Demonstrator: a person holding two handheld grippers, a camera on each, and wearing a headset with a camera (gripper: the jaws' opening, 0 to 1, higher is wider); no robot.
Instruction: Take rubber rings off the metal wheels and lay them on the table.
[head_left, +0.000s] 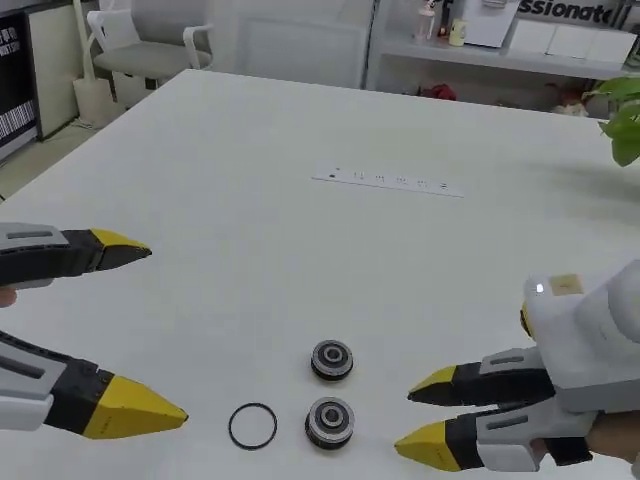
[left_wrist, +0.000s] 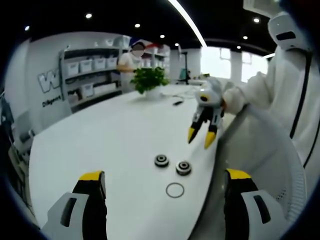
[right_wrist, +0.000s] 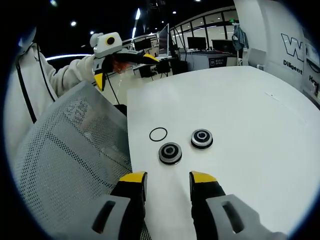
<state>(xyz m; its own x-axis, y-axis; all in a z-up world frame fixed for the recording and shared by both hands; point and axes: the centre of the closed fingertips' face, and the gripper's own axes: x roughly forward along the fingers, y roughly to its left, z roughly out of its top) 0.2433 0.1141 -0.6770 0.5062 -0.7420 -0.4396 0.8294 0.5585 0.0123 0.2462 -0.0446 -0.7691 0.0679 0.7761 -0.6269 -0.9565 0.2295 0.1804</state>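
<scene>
Risk: narrow, empty right hand-held gripper could knock near wheel off counter edge; left hand-held gripper is wide, empty.

white table lies bare and wide beyond a far wheel, a near wheel and a loose ring by the front edge. only a thin gap parts the wheels. open tabletop flanks them up to the left gripper and right gripper -- neither touching. a mesh chair back crowds the table's edge.
</scene>
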